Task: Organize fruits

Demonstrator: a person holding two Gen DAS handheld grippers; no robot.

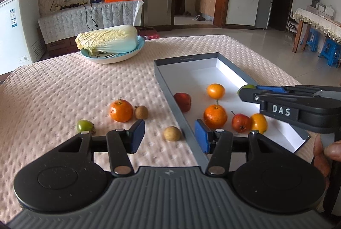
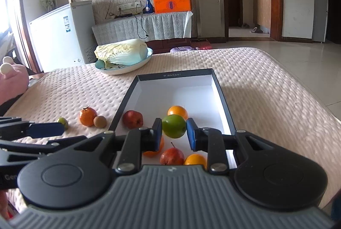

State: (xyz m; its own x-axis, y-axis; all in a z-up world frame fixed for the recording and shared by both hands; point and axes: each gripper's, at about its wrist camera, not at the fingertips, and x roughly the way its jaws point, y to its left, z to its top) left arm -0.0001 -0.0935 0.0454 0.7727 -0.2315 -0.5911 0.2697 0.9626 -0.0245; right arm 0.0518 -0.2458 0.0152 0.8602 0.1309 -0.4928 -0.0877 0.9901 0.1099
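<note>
My right gripper (image 2: 173, 132) is shut on a green fruit (image 2: 174, 128) and holds it over the near half of the grey box (image 2: 149, 76) with a white inside. The box holds oranges (image 2: 177, 111) and red fruits (image 2: 132, 119). My left gripper (image 1: 169, 133) is open and empty, low over the pink cloth, with a small brown fruit (image 1: 172, 133) between its fingers. On the cloth to the left lie an orange (image 1: 121, 110), another brown fruit (image 1: 141, 112) and a small green fruit (image 1: 84, 125). The right gripper (image 1: 245, 92) shows over the box.
A blue plate (image 1: 110, 57) with a Chinese cabbage (image 1: 108, 38) stands at the back of the table. The box's near left wall (image 1: 191, 135) runs under my left gripper's right finger. A pink plush toy (image 2: 10, 77) sits at the far left.
</note>
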